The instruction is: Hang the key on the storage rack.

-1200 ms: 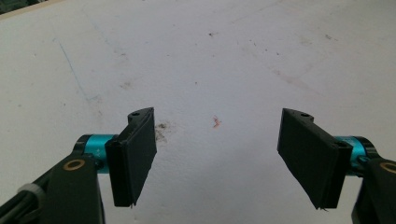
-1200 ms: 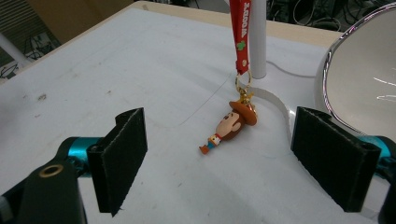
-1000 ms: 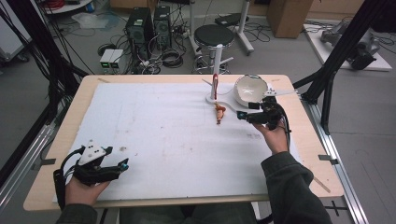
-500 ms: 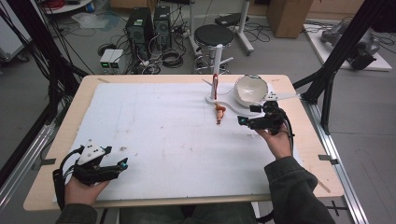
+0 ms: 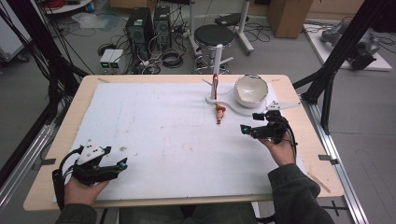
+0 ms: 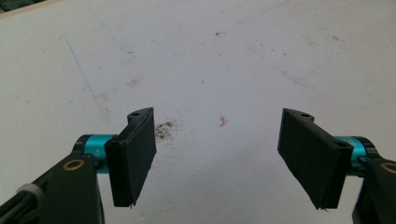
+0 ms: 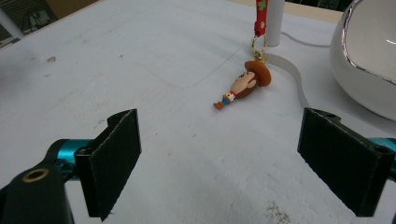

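A small cowboy figure (image 5: pixel 218 113) (image 7: pixel 245 84) lies on the white mat, hooked by a gold ring to a red strap (image 5: pixel 215 81) (image 7: pixel 260 14) that hangs from a white post (image 5: pixel 217 60). My right gripper (image 5: pixel 250 122) (image 7: pixel 229 158) hovers to the right of the figure and a little nearer to me, pointing toward it. Its jaws stand open and have just been opening, with nothing between them. My left gripper (image 5: pixel 116 157) (image 6: pixel 224 158) rests open over bare mat at the near left corner.
A shiny white bowl (image 5: pixel 251 91) (image 7: pixel 369 56) sits on the post's flat white base (image 5: pixel 236 110) at the back right, close beside my right gripper. The white mat (image 5: pixel 163 126) covers most of the wooden table (image 5: pixel 60 140).
My right gripper has drawn back toward the near edge, away from the figure, with its jaws a little wider. The figure and the left hand have stayed put.
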The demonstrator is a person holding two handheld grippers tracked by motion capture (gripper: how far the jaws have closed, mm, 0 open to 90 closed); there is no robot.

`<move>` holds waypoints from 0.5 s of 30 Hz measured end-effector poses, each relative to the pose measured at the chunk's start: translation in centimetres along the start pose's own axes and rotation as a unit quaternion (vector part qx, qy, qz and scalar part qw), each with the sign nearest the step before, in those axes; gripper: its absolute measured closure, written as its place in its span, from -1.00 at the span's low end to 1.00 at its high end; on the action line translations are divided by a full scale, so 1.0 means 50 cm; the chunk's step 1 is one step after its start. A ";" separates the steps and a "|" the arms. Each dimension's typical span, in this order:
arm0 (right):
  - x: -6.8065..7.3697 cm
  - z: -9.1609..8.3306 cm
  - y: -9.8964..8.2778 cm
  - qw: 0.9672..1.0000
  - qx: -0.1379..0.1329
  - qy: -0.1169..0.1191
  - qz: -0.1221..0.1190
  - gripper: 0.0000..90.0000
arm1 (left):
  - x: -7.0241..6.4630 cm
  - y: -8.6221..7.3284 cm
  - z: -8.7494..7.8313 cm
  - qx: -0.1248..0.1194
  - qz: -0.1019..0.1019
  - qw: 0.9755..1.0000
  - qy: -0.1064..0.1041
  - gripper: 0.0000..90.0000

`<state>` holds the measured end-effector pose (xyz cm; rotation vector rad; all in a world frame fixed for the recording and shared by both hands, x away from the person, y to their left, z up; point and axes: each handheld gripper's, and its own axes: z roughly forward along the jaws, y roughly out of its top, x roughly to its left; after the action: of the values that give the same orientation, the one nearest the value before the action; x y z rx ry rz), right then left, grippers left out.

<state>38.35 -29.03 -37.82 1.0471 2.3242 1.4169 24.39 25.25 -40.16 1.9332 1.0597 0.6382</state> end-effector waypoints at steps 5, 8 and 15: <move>0.007 -0.009 -0.016 1.000 -0.002 -0.002 -0.002 -0.72 | 0.001 -0.001 0.000 0.001 0.000 1.000 -0.001 -0.37; 0.011 -0.014 -0.022 1.000 -0.003 -0.003 -0.003 -0.72 | 0.000 -0.001 0.000 0.000 0.000 1.000 0.000 -0.37; 0.019 -0.015 -0.036 1.000 0.002 -0.005 -0.013 -0.72 | 0.001 -0.001 -0.001 0.000 0.001 1.000 0.000 -0.37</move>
<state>36.45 -29.42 -38.82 1.0196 2.3265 1.3943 24.35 25.35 -40.17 1.9349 1.0571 0.6403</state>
